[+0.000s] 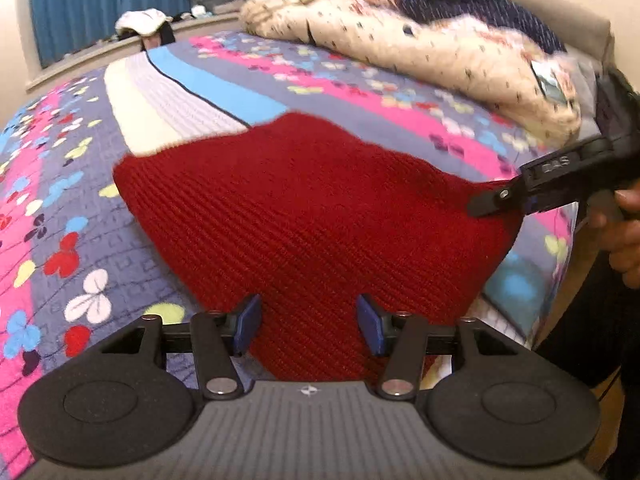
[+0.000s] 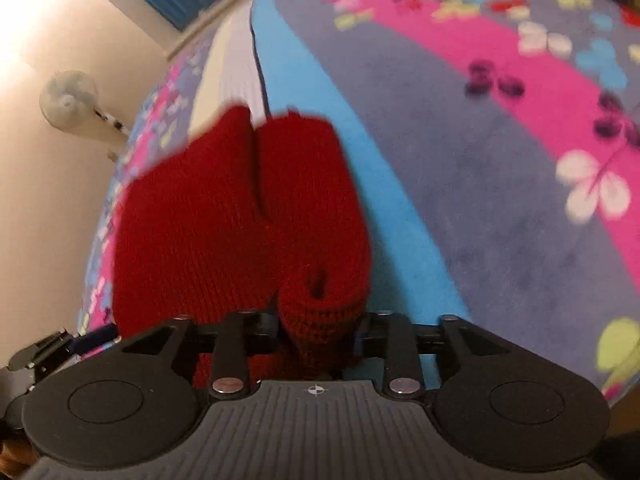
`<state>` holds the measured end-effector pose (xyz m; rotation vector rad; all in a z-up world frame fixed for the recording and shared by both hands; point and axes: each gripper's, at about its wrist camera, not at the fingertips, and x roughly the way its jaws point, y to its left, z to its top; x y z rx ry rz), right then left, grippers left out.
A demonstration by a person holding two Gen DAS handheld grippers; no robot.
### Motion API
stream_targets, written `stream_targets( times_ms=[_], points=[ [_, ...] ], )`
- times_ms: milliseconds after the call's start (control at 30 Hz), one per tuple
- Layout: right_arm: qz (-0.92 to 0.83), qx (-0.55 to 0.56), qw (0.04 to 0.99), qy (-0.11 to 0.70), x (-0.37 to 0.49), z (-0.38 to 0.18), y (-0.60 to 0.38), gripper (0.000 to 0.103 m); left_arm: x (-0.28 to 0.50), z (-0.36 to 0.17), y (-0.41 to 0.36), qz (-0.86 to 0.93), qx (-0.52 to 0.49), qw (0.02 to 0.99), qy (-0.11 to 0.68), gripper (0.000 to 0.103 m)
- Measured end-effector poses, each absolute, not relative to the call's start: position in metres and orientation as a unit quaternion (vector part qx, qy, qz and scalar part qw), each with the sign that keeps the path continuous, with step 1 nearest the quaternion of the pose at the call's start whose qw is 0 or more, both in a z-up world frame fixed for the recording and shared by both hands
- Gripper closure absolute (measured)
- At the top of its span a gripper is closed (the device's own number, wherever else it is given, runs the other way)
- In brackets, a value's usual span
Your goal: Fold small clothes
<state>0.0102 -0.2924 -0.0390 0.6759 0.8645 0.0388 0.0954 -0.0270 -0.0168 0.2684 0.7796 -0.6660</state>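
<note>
Nearest the left wrist camera, the left gripper [image 1: 308, 326] hangs low over the bed with its blue pads [image 1: 249, 322] well apart; the near edge of the red knitted garment [image 1: 304, 216] lies between them, and neither pad presses on it. The garment spreads flat across the butterfly-print bedspread [image 1: 52, 216], its far edge overlapping a white, blue and grey knitted piece [image 1: 168, 104] that runs away toward the far side of the bed. At the garment's right corner the right gripper [image 1: 490, 202] reaches in from the side, held by a hand [image 1: 624, 236]. From the right wrist camera, a rolled bunch of the red knit [image 2: 324, 300] sits between that gripper's fingers [image 2: 318, 330]; the fabric hides the pads, so I cannot tell whether they still pinch it or stand clear. Beyond the garment, a cream quilted blanket [image 1: 420, 48] lies heaped at the back right with dark blue cloth [image 1: 480, 4] on top. A blue curtain [image 1: 108, 4] hangs behind, and a wall fan [image 2: 70, 98] shows off the bed's left side
</note>
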Motion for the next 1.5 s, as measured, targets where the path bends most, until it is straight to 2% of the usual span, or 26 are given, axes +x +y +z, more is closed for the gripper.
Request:
stream_targets(
  times_ms=[33, 67, 167, 267, 367, 467, 533, 633, 733, 1000, 1133, 1200, 1267, 1333, 1400, 1500],
  points=[
    [0.017, 0.304, 0.866, 0.397, 0.007, -0.029, -0.294, 0.05, 0.098, -0.013, -0.023, -0.314, 0.113, 0.868, 0.367, 0.045],
    [0.011, 0.286, 0.876, 0.388, 0.006, -0.02, -0.296, 0.046, 0.099, -0.01, -0.019, -0.31, 0.102, 0.873, 0.363, 0.045],
    [-0.004, 0.225, 0.906, 0.357, 0.005, 0.005, -0.3, 0.046, 0.102, -0.003, -0.015, -0.315, 0.071, 0.877, 0.356, 0.045],
    [0.042, 0.182, 0.924, 0.334, 0.012, 0.026, -0.304, 0.046, 0.1, -0.009, -0.025, -0.328, 0.095, 0.866, 0.367, 0.045],
    [0.118, 0.156, 0.914, 0.356, 0.035, 0.023, -0.292, 0.044, 0.095, -0.024, -0.042, -0.32, 0.157, 0.855, 0.378, 0.045],
    [0.135, 0.109, 0.906, 0.387, 0.052, 0.009, -0.279, 0.045, 0.095, -0.027, -0.044, -0.32, 0.158, 0.855, 0.377, 0.045],
    [0.128, 0.093, 0.902, 0.402, 0.06, -0.004, -0.276, 0.047, 0.098, -0.028, -0.042, -0.321, 0.154, 0.854, 0.379, 0.045],
    [0.138, 0.112, 0.886, 0.428, 0.065, -0.022, -0.278, 0.075, 0.098, -0.029, -0.042, -0.322, 0.157, 0.854, 0.378, 0.045],
    [0.144, 0.082, 0.885, 0.436, 0.063, -0.027, -0.265, 0.084, 0.097, -0.03, -0.042, -0.324, 0.158, 0.852, 0.379, 0.045],
    [0.149, 0.084, 0.872, 0.46, 0.056, -0.033, -0.262, 0.086, 0.095, -0.03, -0.043, -0.326, 0.163, 0.851, 0.378, 0.045],
    [0.152, 0.092, 0.879, 0.442, 0.057, -0.025, -0.263, 0.076, 0.097, -0.027, -0.039, -0.324, 0.154, 0.852, 0.38, 0.044],
    [0.156, 0.12, 0.887, 0.418, 0.057, -0.017, -0.271, 0.067, 0.101, -0.023, -0.035, -0.324, 0.133, 0.853, 0.386, 0.043],
    [0.148, 0.154, 0.898, 0.384, 0.057, -0.007, -0.28, 0.045, 0.11, -0.018, -0.026, -0.322, 0.088, 0.856, 0.396, 0.04],
    [0.132, 0.184, 0.905, 0.361, 0.06, -0.003, -0.29, 0.032, 0.12, -0.013, -0.015, -0.307, 0.044, 0.864, 0.397, 0.03],
    [0.122, 0.208, 0.902, 0.358, 0.067, -0.004, -0.296, 0.03, 0.129, -0.011, -0.006, -0.288, 0.003, 0.871, 0.398, 0.019],
    [0.094, 0.218, 0.891, 0.387, 0.083, -0.016, -0.3, 0.029, 0.145, -0.013, 0.009, -0.251, -0.061, 0.877, 0.406, 0.018]
  ],
)
